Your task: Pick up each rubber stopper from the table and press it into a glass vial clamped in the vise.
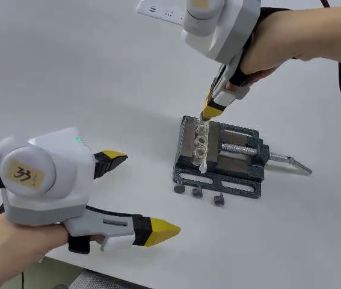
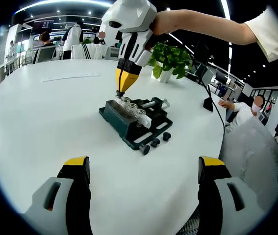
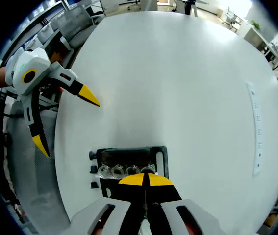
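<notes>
The left gripper [image 1: 139, 192] hangs low over the table [image 1: 68, 72], jaws spread wide, empty. Three stoppers [image 1: 197, 191] lie loose just beside the vise [image 1: 242, 173], which clamps a row of vials [image 1: 200, 143]. The right gripper [image 1: 211, 112], tips pinched together, bears down on the far vial. I can't tell if a stopper sits under them. It looks like the pressing step. The next move would be fetching a loose stopper.

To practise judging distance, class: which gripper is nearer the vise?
Right. The right gripper is directly over the vise, at the vials; the left gripper is well off to one side.
</notes>
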Available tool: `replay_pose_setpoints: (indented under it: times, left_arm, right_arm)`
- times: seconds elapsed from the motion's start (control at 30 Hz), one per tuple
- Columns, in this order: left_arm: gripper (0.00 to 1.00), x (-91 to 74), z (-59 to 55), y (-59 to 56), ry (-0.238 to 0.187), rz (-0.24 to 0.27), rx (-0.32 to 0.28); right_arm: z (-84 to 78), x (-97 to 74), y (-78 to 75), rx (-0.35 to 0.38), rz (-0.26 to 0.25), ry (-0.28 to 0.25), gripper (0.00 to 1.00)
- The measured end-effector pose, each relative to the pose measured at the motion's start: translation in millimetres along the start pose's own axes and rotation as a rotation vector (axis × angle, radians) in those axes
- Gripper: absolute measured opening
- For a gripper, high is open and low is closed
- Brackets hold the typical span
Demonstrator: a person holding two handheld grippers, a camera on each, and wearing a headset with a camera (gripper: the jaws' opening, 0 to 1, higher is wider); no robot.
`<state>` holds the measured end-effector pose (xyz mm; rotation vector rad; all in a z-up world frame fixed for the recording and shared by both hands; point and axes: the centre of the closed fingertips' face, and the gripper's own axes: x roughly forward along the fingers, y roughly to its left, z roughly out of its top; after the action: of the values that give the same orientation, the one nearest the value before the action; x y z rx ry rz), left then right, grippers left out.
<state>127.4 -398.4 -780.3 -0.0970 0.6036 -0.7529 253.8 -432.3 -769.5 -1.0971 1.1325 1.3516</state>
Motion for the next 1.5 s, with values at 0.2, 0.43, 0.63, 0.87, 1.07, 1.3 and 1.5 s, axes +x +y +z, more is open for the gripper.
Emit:
replay_pose_setpoints:
  times: [0.2,0.43,0.63,0.87,1.07,1.3,1.5]
  left_arm:
    - [0.91,-3.4,6.5,-3.0,-0.006,0.0,0.017]
    - [0.91,-6.7,8.3,-3.9,-0.008,0.007,0.029]
    - [0.91,-9.1,7.7,-3.6,-0.008,0.008,0.033]
    - [0.91,-11.2,11.1,-3.3,-0.018,0.01,0.038]
    - [0.91,-14.2,11.7,0.1,-0.026,0.01,0.031]
    - [0.91,-17.0,11.0,1.7,-0.022,0.013,0.042]
    - [0.91,-18.7,14.3,-3.5,-0.022,0.012,0.052]
  right_arm:
    - [1.8,0.1,-0.6,0.006,0.012,-0.044,0.0]
    - [1.6,-0.8,-2.1,-0.034,-0.004,-0.081,0.0]
    - [-12.3,-5.8,14.4,-0.075,-0.008,-0.1,0.12]
    - [-26.8,-7.4,35.4,-0.043,0.003,-0.206,0.33]
    - [-34.1,-0.7,60.1,-0.034,0.028,-0.326,0.48]
    - [-44.4,5.4,87.7,-0.04,0.05,-0.387,0.53]
    - [-50.5,11.6,101.7,-0.042,0.051,-0.441,0.5]
